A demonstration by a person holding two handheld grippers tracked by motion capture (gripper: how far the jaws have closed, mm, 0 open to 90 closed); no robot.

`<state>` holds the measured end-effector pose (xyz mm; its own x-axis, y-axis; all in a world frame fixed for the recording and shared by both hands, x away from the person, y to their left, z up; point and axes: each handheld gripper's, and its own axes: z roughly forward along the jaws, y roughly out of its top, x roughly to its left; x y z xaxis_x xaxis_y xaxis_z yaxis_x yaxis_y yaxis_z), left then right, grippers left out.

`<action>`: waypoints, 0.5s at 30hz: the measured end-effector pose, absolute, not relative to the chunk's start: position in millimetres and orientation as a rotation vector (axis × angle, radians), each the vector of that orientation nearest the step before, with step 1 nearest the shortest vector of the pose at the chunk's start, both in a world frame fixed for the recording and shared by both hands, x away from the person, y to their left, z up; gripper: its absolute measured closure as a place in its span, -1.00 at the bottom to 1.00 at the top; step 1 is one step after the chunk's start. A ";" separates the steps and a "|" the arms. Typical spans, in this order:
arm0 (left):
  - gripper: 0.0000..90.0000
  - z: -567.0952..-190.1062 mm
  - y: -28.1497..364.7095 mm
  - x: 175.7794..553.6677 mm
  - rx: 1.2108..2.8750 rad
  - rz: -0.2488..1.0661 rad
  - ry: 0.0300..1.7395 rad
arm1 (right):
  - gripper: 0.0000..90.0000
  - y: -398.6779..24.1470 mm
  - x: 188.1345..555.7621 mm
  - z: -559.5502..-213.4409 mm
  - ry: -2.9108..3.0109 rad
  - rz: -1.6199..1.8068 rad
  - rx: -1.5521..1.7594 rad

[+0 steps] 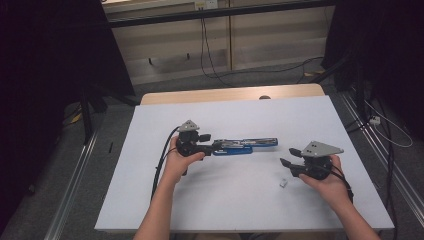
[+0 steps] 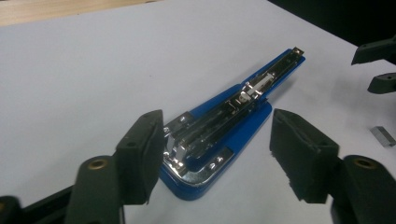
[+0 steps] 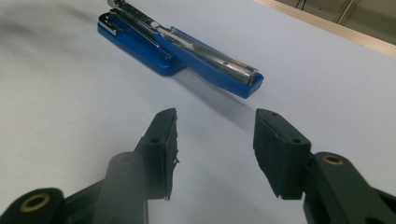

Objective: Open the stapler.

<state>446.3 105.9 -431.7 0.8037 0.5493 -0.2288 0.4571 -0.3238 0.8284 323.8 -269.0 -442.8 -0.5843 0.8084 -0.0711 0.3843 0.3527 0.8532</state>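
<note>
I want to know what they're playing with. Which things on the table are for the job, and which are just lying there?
For the job:
- blue stapler, lying opened out
- left gripper, jaws open around the stapler's hinge end
- right gripper, open, nothing between its jaws
- small strip of staples, probably for the stapler

Just lying about:
- cables on the floor beyond the table

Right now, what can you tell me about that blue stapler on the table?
The stapler is blue, plastic by the look of it, with shiny metal inside. It lies opened out on the white table: the blue base rests flat, and the top arm stretches away from the hinge, its metal staple channel exposed and its far tip lifted slightly off the surface. The left gripper stands open around its hinge end; whether a pad touches it is hard to tell. A small strip of staples lies apart from it.
</note>
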 end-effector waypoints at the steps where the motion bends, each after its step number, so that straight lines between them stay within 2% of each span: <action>1: -0.31 -431.2 105.4 445.5 1.979 0.117 0.756 | 0.04 -269.7 323.1 -442.5 2.131 1.157 1.039; 3: -0.46 -430.3 104.8 444.3 1.996 0.129 0.766 | -0.03 -271.4 321.8 -442.3 2.130 1.166 1.049; 7: -0.62 -428.1 106.1 440.7 2.009 0.128 0.770 | -0.21 -274.1 318.3 -442.7 2.134 1.155 1.050; 15: -0.68 -420.8 113.2 435.0 1.996 0.158 0.771 | -0.36 -278.3 309.0 -445.1 2.144 1.140 1.073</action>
<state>435.0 113.2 -420.8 0.7923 0.5778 -0.1959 0.4541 -0.3441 0.8218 309.0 -278.3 -445.1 -0.5763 0.8157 -0.0509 0.4136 0.3448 0.8426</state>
